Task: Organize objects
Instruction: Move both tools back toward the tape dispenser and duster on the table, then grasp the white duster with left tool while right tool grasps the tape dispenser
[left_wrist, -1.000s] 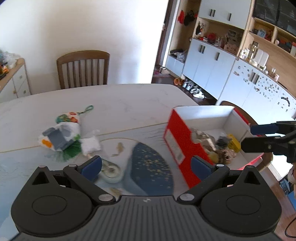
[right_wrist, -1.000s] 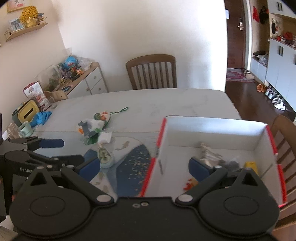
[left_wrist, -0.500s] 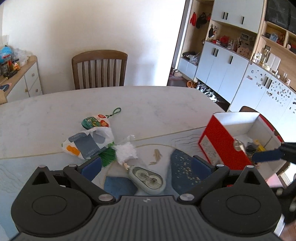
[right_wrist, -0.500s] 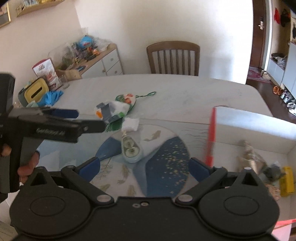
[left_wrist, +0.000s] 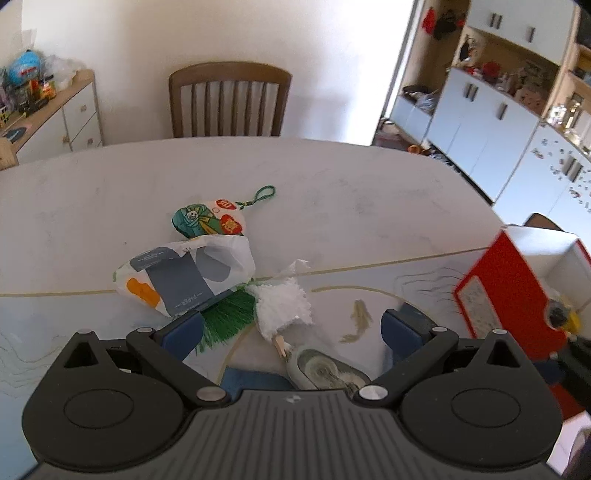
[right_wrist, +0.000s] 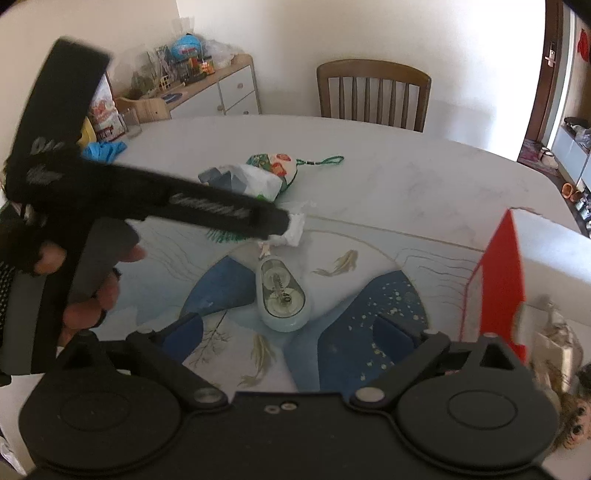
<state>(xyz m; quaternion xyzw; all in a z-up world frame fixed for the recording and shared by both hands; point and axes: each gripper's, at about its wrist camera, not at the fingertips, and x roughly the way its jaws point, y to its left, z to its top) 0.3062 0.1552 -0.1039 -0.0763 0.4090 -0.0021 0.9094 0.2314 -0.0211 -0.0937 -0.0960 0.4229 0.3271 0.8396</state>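
A grey-green correction-tape dispenser (right_wrist: 281, 294) lies on the blue-patterned mat, just ahead of my open, empty right gripper (right_wrist: 290, 334). It also shows under my open, empty left gripper (left_wrist: 291, 326), in the left wrist view (left_wrist: 325, 371). Beyond it lie a white crumpled packet (left_wrist: 282, 304), a green tassel (left_wrist: 227, 319), a white printed bag (left_wrist: 184, 275) and an embroidered pouch with a green cord (left_wrist: 208, 219). The red-and-white box (right_wrist: 509, 273) stands at the right with several small items inside. The left gripper's body (right_wrist: 155, 199) reaches over the pile in the right wrist view.
A wooden chair (left_wrist: 229, 99) stands at the table's far side. A sideboard with clutter (right_wrist: 192, 85) is at the back left, and white cabinets (left_wrist: 487, 122) are at the right. A blue cloth (right_wrist: 105, 149) and a glass (right_wrist: 131, 122) sit near the table's left edge.
Both grippers have swung left, away from the box and toward the pile. The correction-tape dispenser now lies close under both. The left gripper has come forward over the white packet.
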